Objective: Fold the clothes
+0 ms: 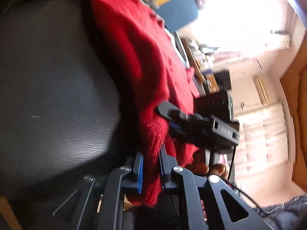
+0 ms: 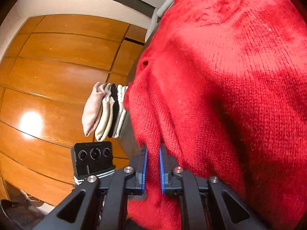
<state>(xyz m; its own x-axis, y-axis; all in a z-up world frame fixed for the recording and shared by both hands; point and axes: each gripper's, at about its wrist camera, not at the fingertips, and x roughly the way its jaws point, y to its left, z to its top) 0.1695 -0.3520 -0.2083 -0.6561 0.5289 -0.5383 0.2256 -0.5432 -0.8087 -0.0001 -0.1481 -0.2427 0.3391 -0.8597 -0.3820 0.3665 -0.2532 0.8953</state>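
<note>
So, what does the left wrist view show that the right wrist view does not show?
Only the left wrist view shows the black padded surface, the bright window and the right gripper from the side, shut on the fabric. Only the right wrist view shows the folded socks, the wooden cabinet doors and a small black camera unit. Both show the red sweater, and the left gripper is also shut on it.

Fuzzy red knit sweater [image 2: 220,88] with visible ribbing, matt black gripper [image 2: 153,164] with blue ridged pads [image 2: 145,164] and shiny metal screws, glossy wood panels [image 2: 57,67] at 9 o'clock, soft cloth socks [image 2: 104,111], grainy black leather-like surface [image 1: 57,95].
</note>
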